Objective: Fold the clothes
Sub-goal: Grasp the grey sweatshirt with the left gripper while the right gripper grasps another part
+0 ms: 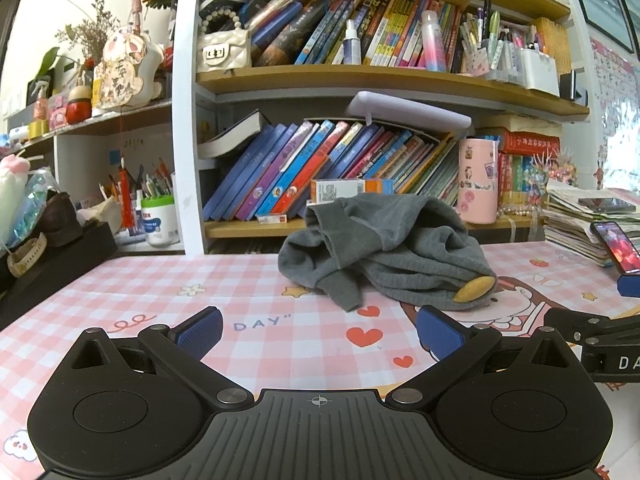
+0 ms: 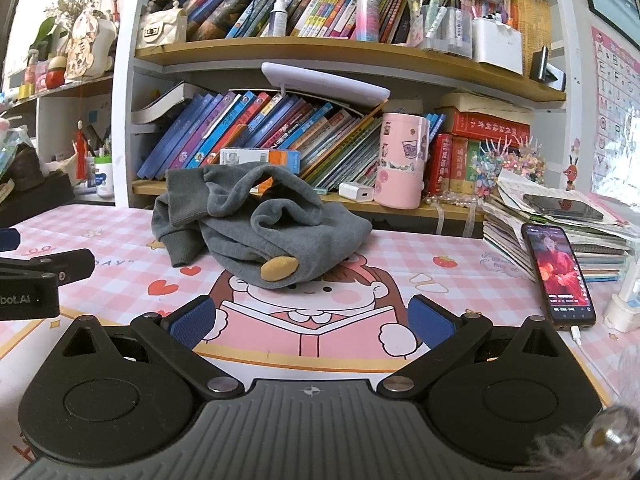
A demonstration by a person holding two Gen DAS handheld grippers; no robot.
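Observation:
A crumpled grey knit garment (image 1: 390, 248) with a tan patch (image 1: 475, 289) lies in a heap on the pink checked table mat (image 1: 140, 292), near the bookshelf. It also shows in the right wrist view (image 2: 260, 226). My left gripper (image 1: 318, 334) is open and empty, low over the mat, short of the garment. My right gripper (image 2: 312, 322) is open and empty, also in front of the garment. Each gripper's body shows at the edge of the other's view.
A bookshelf (image 1: 360, 76) full of books stands right behind the garment. A pink cup (image 2: 400, 160) and a white charger (image 2: 357, 192) stand on its lowest shelf. A lit phone (image 2: 558, 274) leans on a stack of booklets (image 2: 560, 220) at the right. A black box (image 1: 52, 268) sits at the left.

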